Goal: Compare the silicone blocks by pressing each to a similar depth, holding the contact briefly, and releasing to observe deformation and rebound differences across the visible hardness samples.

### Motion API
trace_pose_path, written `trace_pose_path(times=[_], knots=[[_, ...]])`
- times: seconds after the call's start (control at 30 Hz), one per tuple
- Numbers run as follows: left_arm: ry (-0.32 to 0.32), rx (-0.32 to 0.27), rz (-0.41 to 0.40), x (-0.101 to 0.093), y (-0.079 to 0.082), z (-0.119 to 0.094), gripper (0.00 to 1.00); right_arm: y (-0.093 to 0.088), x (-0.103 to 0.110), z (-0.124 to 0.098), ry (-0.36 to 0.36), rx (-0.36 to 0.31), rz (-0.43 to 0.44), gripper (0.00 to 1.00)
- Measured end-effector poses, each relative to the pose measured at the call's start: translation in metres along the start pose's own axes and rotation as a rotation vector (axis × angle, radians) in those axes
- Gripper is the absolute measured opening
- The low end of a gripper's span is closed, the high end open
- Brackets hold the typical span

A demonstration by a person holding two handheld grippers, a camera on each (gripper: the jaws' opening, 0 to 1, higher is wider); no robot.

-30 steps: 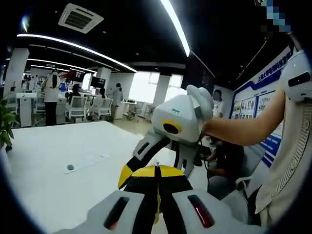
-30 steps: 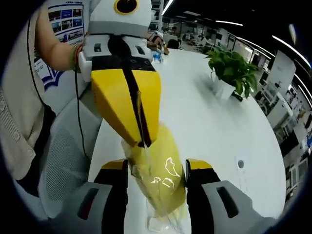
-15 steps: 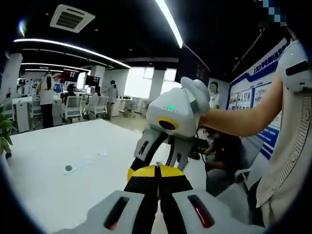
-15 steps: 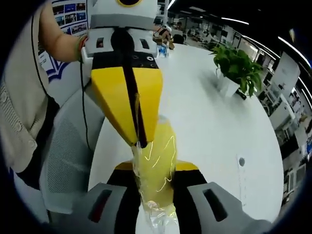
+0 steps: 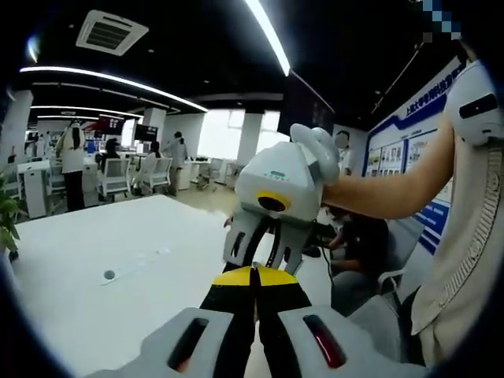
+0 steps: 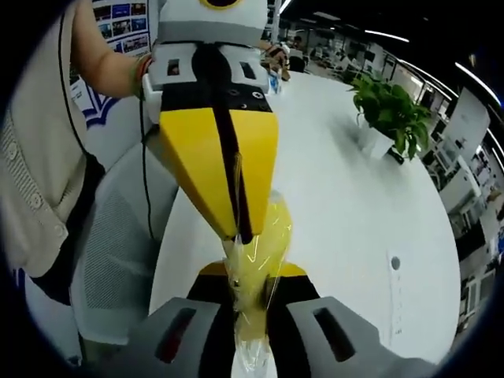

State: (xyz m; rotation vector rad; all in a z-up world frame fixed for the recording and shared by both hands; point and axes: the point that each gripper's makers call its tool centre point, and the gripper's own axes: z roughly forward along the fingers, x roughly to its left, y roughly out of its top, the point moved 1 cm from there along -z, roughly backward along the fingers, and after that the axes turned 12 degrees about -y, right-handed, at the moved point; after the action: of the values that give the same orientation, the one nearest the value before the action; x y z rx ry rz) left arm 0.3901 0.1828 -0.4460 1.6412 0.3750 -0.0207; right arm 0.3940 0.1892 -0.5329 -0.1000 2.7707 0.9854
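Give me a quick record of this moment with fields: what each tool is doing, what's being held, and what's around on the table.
left tool: shut, pinching the top of the bag
right tool: shut on the bag
yellow block in clear bag: held between both tools, above the table
white table: below the tools
potted plant: on the table, far side
person's forearm: behind the right tool

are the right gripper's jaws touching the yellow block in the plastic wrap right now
Touching. In the right gripper view, the right gripper has both jaws closed against the wrapped yellow block, squeezing it narrow between them.

The bag (image 6: 256, 260) hangs between both grippers, above the desk's (image 6: 346, 205) near edge (a chair (image 6: 118, 252) stands beside it); the plant (image 6: 390, 118) is at the far edge.
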Motion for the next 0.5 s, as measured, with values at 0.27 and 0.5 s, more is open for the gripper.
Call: trace_pose_path(times=[0.27, 0.5], knots=[[-0.008, 0.005, 0.0, -0.0029, -0.0004, 0.0036, 0.0, -0.0035, 0.003, -0.0036, 0.005, 0.013, 0.009, 0.06], [-0.016, 0.012, 0.0, -0.0064, -0.001, 0.0072, 0.0, -0.0063, 0.0055, -0.0064, 0.005, 0.018, 0.006, 0.06]])
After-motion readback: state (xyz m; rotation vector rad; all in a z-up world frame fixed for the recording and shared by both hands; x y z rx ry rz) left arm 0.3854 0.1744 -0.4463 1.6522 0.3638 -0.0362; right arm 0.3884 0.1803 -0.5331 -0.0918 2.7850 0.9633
